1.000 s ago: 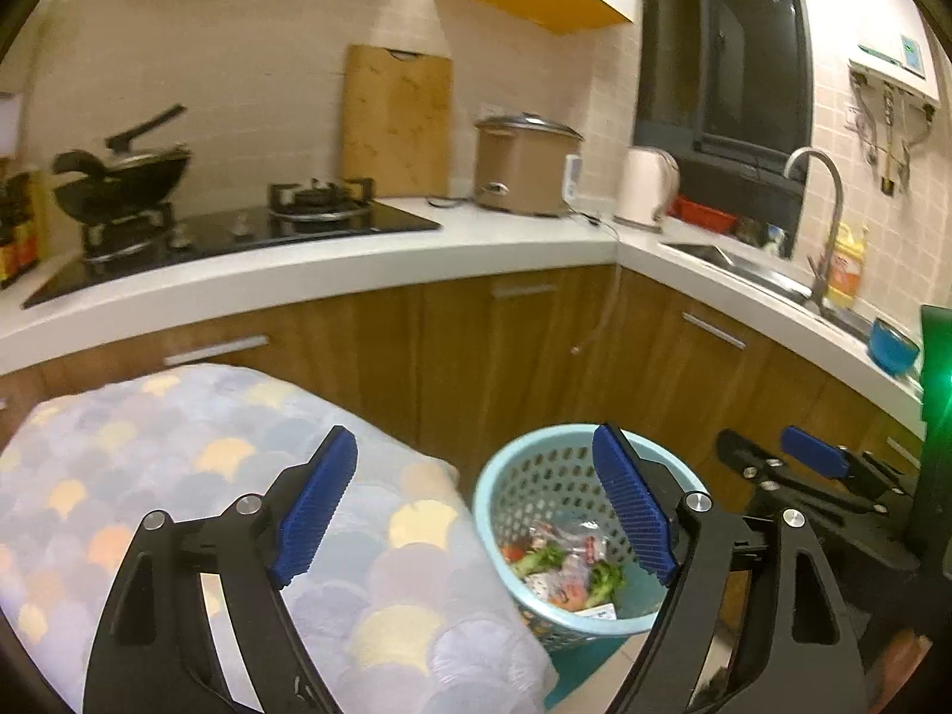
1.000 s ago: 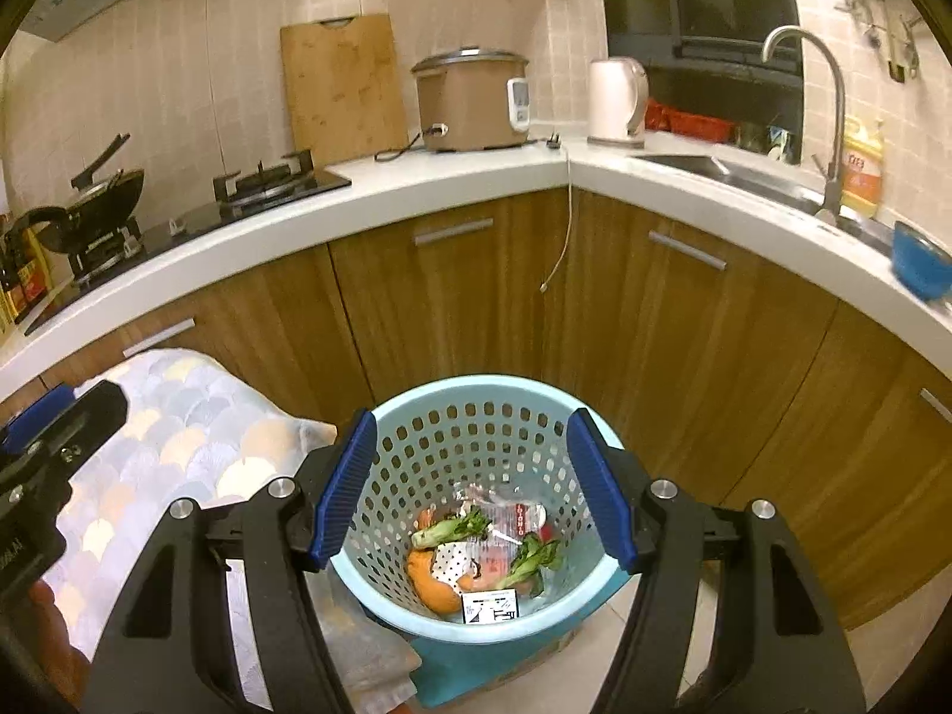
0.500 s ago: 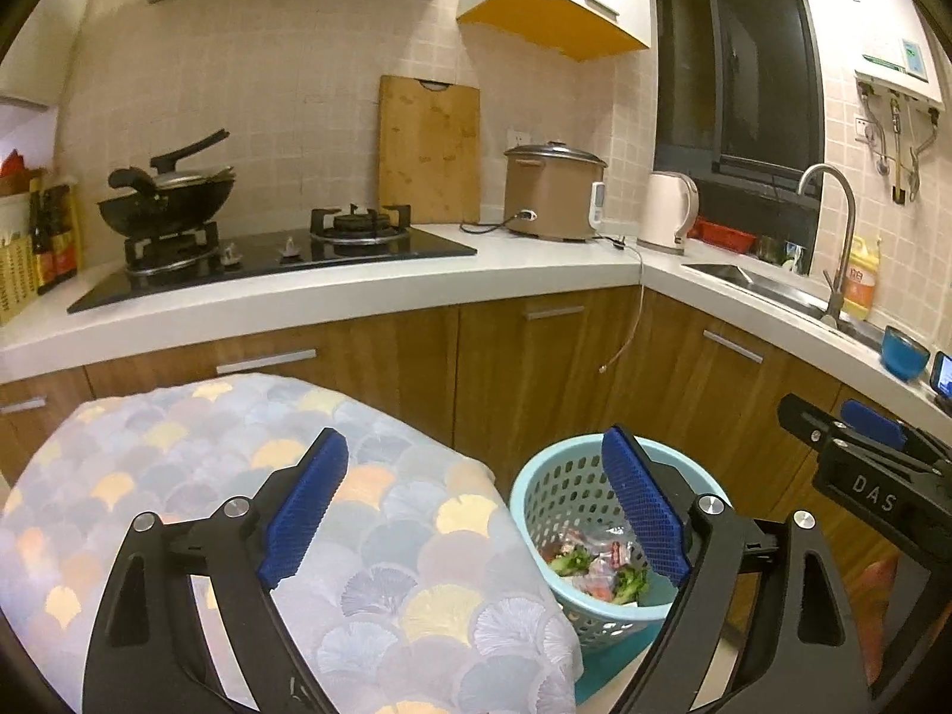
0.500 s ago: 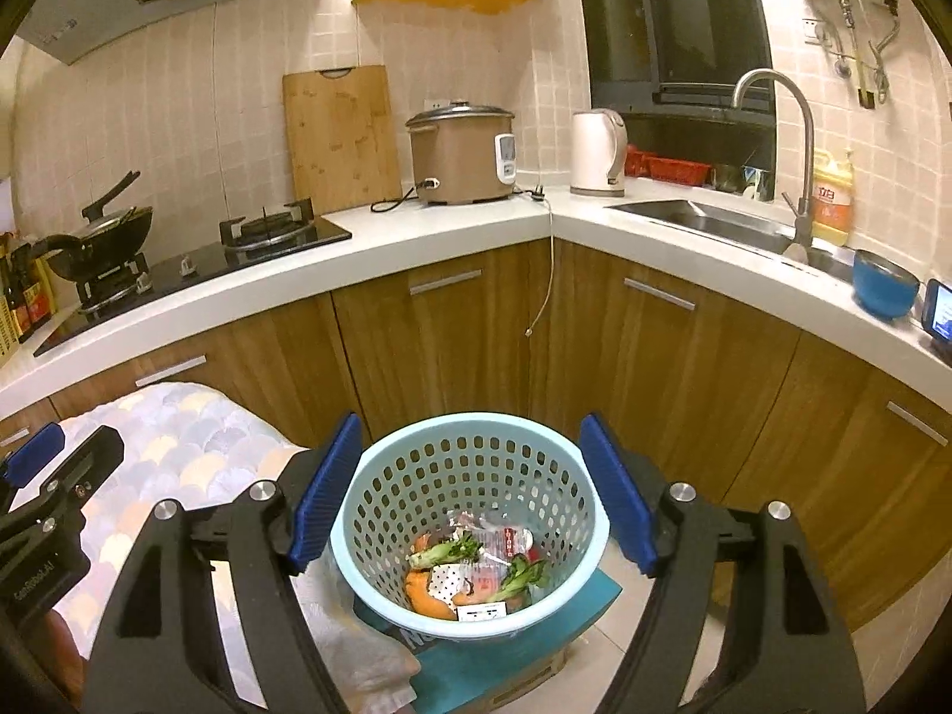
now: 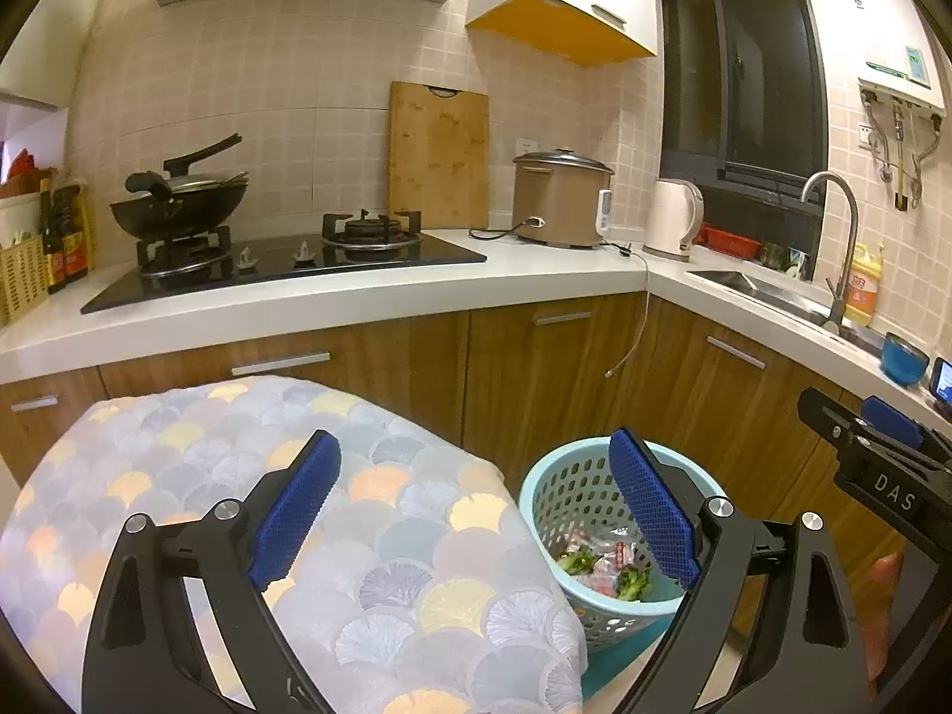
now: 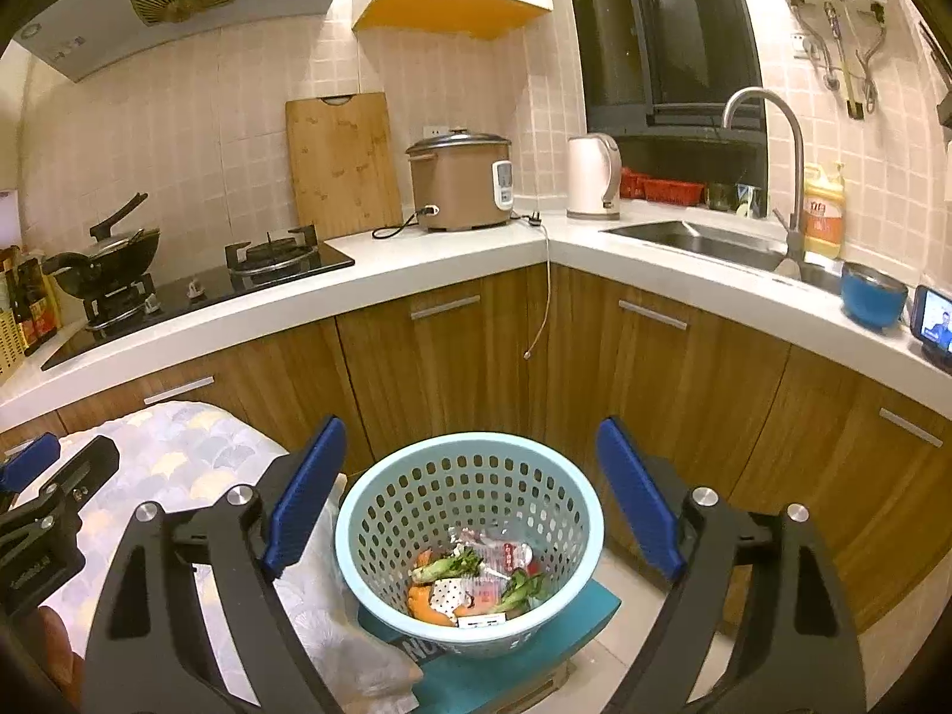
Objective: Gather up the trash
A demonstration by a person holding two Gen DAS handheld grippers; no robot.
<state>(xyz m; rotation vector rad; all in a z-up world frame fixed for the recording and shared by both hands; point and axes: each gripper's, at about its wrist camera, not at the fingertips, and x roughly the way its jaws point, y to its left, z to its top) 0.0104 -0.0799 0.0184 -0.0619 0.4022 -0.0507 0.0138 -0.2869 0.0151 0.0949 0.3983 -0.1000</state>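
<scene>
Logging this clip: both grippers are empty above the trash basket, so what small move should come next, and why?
Probably swing the left hand-held gripper over the patterned cloth to look for leftover trash. Both it and the right hand-held gripper are open and empty, the basket already holds wrappers and vegetable scraps, and no loose trash shows.

Each tool has two black plastic arms with triangular cut-outs and silver round screws near the joints. The left tool (image 5: 473, 511) carries blue ribbed pads (image 5: 294, 511) on the inner faces of its fingers; the right tool (image 6: 470, 497) has the same. White letters "DAS" mark the right tool's side at the right of the left view.
</scene>
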